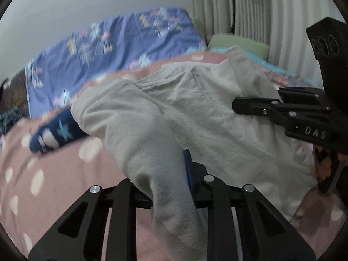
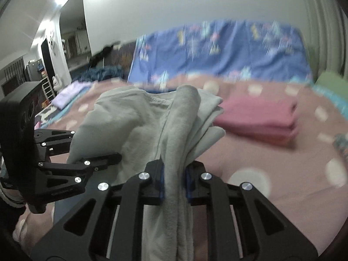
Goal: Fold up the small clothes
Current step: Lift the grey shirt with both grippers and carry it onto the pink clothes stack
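A pale grey garment (image 1: 174, 113) hangs bunched between both grippers above the pink dotted bed. My left gripper (image 1: 174, 174) is shut on a fold of it; the cloth drapes over its left finger and hides it. In the right wrist view my right gripper (image 2: 175, 171) is shut on a thick bunch of the same grey garment (image 2: 134, 119). The right gripper also shows in the left wrist view (image 1: 237, 105) at the garment's far side, and the left gripper shows in the right wrist view (image 2: 117, 157) at the left.
The pink bedspread with white dots (image 2: 271, 174) lies below. A folded pink cloth pile (image 2: 261, 117) sits on it to the right. A dark blue patterned garment (image 1: 54, 132) lies at the left. A blue patterned sheet (image 1: 113, 50) and white curtain (image 1: 271, 10) stand behind.
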The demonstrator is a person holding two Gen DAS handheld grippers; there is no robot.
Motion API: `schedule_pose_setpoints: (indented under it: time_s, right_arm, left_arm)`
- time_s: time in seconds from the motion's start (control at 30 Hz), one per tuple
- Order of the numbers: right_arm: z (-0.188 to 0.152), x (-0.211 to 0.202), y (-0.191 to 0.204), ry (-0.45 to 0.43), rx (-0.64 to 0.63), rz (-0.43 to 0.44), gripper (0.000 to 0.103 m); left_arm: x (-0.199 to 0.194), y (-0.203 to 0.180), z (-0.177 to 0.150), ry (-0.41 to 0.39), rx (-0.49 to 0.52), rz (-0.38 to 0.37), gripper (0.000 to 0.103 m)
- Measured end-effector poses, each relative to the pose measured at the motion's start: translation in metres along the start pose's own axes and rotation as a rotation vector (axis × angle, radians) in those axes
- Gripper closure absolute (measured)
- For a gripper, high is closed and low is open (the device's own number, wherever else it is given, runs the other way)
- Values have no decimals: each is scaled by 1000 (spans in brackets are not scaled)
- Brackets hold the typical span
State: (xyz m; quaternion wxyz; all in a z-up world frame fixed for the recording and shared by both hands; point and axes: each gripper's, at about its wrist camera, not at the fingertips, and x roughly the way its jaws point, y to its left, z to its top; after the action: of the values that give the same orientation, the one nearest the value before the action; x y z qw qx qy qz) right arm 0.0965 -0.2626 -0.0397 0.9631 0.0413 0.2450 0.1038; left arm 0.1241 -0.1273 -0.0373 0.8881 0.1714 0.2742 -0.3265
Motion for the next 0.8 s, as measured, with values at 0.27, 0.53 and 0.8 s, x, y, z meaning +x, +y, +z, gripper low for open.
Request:
schedule_pose_setpoints:
  time_s: [0.27,0.53,0.8]
  right_arm:
    - [85,-47,-45,-150,-13,-98,89]
    - [163,-12,-117,-180,83,-187,89]
    - [177,59,-183,-151,202,-253,89]
  left_arm:
    - [-11,-26,108,-132,186,71,80]
    - [69,-34,215,-121,414,241,80]
    - [178,-30,244,-90,499,305,73]
